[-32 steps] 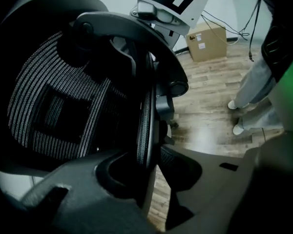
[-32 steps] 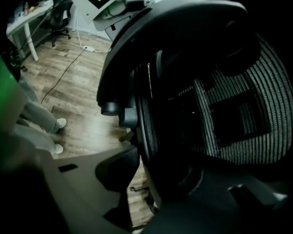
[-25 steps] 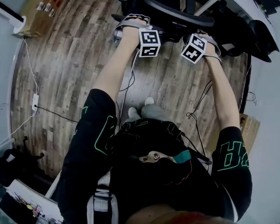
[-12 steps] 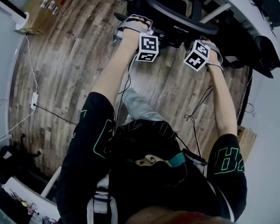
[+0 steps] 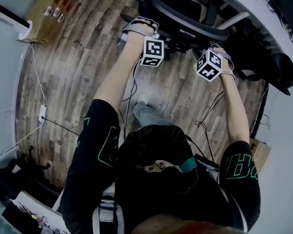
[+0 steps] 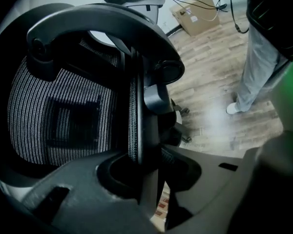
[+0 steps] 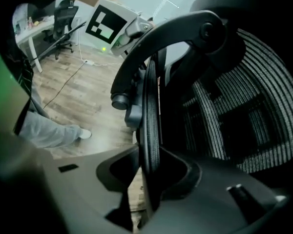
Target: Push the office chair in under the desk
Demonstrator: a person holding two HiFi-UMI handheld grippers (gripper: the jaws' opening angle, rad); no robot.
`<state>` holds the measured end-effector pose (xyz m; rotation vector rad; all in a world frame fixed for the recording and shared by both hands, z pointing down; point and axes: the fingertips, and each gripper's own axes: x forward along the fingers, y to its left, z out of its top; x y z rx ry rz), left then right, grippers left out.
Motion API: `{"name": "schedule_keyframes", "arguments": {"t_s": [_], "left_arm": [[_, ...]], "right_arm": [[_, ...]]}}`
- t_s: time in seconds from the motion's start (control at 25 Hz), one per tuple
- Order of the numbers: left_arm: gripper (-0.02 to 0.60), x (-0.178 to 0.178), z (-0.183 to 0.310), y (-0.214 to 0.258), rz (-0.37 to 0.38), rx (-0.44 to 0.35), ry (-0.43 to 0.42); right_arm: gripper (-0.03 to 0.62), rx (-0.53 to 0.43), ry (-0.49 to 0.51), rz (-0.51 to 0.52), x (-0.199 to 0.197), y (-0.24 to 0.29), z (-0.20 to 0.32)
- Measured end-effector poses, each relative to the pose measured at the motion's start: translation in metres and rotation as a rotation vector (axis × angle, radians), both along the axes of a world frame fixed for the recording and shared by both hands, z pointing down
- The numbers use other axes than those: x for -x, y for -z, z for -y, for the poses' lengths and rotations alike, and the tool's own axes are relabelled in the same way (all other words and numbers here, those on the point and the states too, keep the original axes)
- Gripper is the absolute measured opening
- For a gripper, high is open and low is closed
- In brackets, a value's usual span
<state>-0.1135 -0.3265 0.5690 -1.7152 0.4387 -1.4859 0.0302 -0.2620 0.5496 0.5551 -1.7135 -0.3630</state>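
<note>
The black mesh office chair (image 5: 185, 18) stands at the top of the head view with its back toward me, in front of the white desk (image 5: 256, 6). My left gripper (image 5: 139, 26) grips the left edge of the backrest frame (image 6: 136, 101), which runs between its jaws; they have just been closing on it. My right gripper (image 5: 216, 48) holds the right edge of the backrest frame (image 7: 149, 106) the same way. In the left gripper view the left gripper (image 6: 142, 167) pinches the rim, and in the right gripper view the right gripper (image 7: 149, 179) does likewise. The chair's seat and base are mostly hidden.
Wood floor lies all around. A cardboard box (image 5: 46, 11) sits at the far left, and a power strip (image 5: 41, 113) with cables lies at the left. Dark items (image 5: 281, 65) crowd the floor by the desk's right end. My own leg (image 5: 149, 113) is below the chair.
Chair and both grippers have shifted up the view toward the desk, which shows more now. My leg has stepped forward after them.
</note>
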Motion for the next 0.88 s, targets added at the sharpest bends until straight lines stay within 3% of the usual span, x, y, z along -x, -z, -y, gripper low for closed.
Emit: {"name": "schedule_keyframes", "arguments": {"t_s": [0.36, 0.88], "left_arm": [[0.117, 0.024, 0.079, -0.006, 0.062, 0.034, 0.045], [0.115, 0.041, 0.148, -0.006, 0.083, 0.010, 0.050]], "right_arm": [[0.112, -0.013, 0.004, 0.025, 0.023, -0.002, 0.073], [0.114, -0.026, 0.013, 0.052, 0.038, -0.003, 0.141]]}}
